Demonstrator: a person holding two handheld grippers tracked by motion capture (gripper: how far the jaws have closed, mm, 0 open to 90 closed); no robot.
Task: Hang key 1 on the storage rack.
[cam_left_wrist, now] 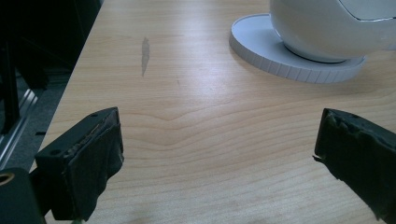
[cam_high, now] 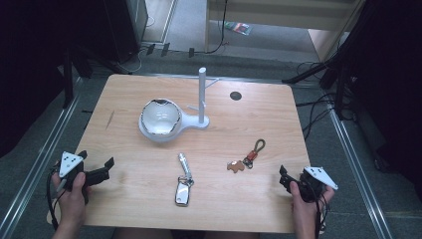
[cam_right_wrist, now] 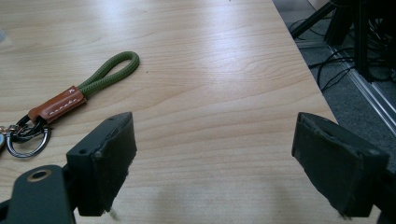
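Two grippers rest at the near corners of the table (cam_high: 124, 99), and I hold both with jaws spread wide and nothing between them: the left gripper (cam_high: 95, 172) at about 8 o'clock from the table's centre, the right gripper (cam_high: 284, 180) at about 4 o'clock. I judge this a ready stance, each tool parked clear of the work so that either can go in first. Nearest the right gripper lies the green cord keyring (cam_high: 252, 154), at about 10 o'clock from it and flat on the wood; in the right gripper view its olive rope loop (cam_right_wrist: 109, 72) runs into a tan leather sleeve (cam_right_wrist: 58, 105), then a dark metal ring (cam_right_wrist: 28, 140). A small brown tag (cam_high: 235, 167) lies at its near end. A silver key fob (cam_high: 183, 186) lies near the table's front middle. A white stand (cam_high: 201, 99) with an upright post and a shiny bowl (cam_high: 160, 117) sits at 12 o'clock, presumably where keys hang.
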